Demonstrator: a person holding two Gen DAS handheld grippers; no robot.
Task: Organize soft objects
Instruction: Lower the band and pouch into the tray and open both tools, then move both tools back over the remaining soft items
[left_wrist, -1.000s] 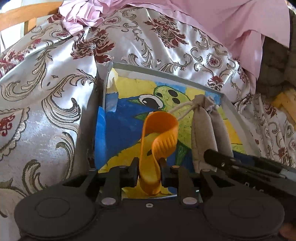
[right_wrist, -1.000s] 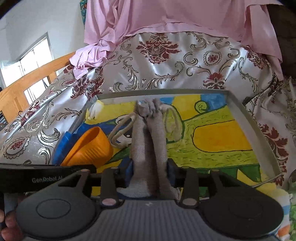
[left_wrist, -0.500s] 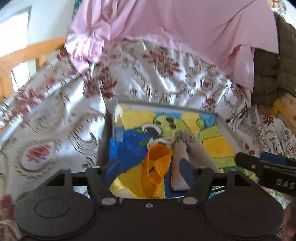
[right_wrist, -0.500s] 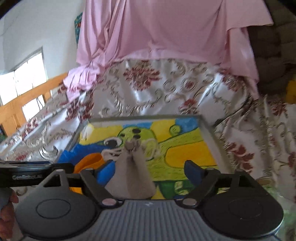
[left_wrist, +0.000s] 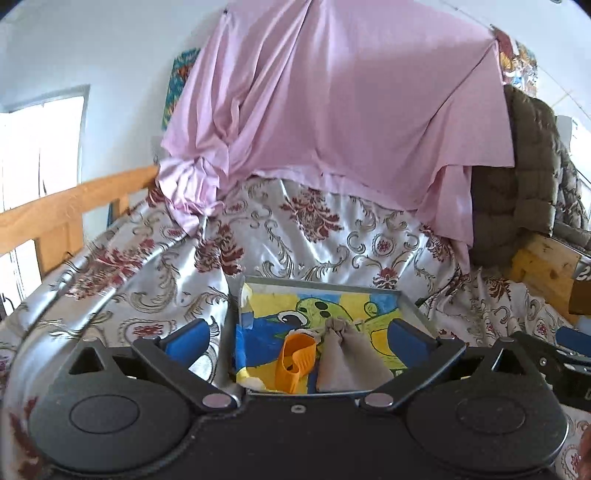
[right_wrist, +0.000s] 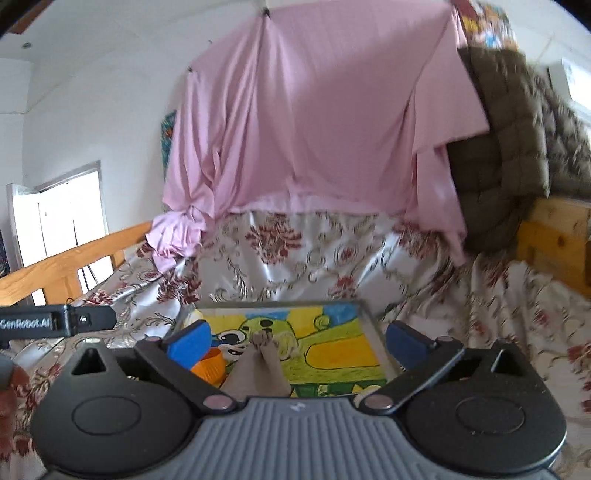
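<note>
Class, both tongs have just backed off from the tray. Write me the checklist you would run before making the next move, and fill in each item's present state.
1. Left tongs open and empty: ok.
2. Right tongs open and empty: ok.
3. Orange silicone piece lying inside the tray: ok.
4. Beige drawstring pouch inside the tray, beside the orange piece: ok.
5. Pouch and orange piece touching or apart: cannot tell.
6. More soft objects left to collect on the floral bedspread: cannot tell; none shows near the tray.
</note>
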